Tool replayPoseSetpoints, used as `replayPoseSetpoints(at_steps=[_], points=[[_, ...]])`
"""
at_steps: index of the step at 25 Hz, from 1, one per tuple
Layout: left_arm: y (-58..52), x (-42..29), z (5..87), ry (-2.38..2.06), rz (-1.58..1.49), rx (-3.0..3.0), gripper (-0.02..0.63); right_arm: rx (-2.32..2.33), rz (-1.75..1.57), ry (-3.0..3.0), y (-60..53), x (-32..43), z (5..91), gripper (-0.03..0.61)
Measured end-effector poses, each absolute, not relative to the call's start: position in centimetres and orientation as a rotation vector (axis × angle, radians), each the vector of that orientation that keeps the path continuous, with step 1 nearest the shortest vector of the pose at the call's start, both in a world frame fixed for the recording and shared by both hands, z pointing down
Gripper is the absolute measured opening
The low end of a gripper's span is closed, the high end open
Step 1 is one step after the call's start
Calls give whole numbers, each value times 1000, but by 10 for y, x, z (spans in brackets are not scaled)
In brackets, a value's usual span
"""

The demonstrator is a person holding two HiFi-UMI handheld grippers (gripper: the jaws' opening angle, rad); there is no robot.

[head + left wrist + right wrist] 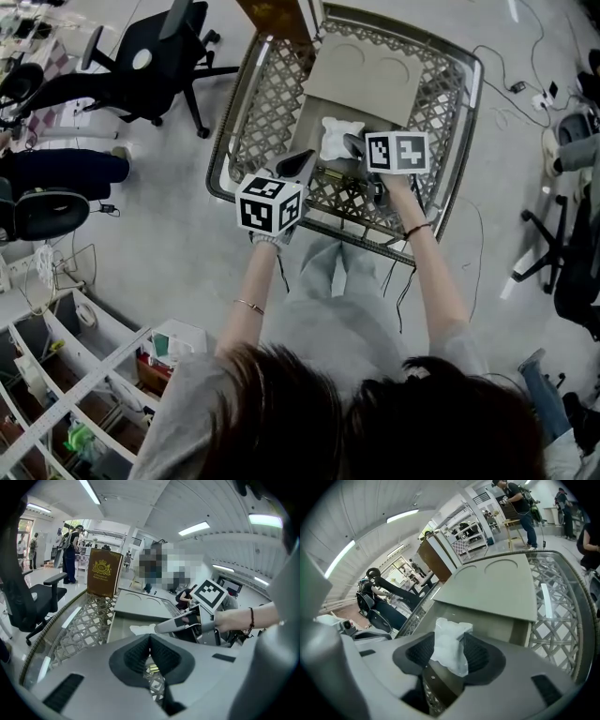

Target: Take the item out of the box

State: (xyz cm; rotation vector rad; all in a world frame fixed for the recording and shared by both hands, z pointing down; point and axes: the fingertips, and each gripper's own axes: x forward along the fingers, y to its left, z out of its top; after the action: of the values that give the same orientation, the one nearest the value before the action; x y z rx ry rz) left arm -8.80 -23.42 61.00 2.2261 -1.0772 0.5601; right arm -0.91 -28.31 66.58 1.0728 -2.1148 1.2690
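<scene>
Right hand-held gripper (449,645), jaws apart, straddles white pouch (451,631) in open box (493,620) for pickup; left hand-held gripper (150,640), jaws together, idles alongside.

Bench (267,112): rounded glass top over a lattice frame, metal rim. On it: grey-beige box (370,75), lid open; brown crested carton (104,572), upright at far edge.

Bright, even light from ceiling strip lights (89,491); gripper views bulge, dark at corners
</scene>
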Motion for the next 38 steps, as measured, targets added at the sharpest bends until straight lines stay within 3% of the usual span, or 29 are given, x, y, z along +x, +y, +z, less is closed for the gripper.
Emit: replayPoseSetpoints(at_steps=[11, 28, 38], points=[[-233, -90, 611, -1078, 547, 2220, 17, 1042, 1318, -1921, -283, -17, 692, 195], [-234, -100, 612, -1079, 545, 2212, 17, 1035, 1297, -1884, -285, -22, 703, 74], [-230, -98, 606, -1071, 522, 2211, 17, 1022, 1269, -1960, -278, -20, 676, 63]])
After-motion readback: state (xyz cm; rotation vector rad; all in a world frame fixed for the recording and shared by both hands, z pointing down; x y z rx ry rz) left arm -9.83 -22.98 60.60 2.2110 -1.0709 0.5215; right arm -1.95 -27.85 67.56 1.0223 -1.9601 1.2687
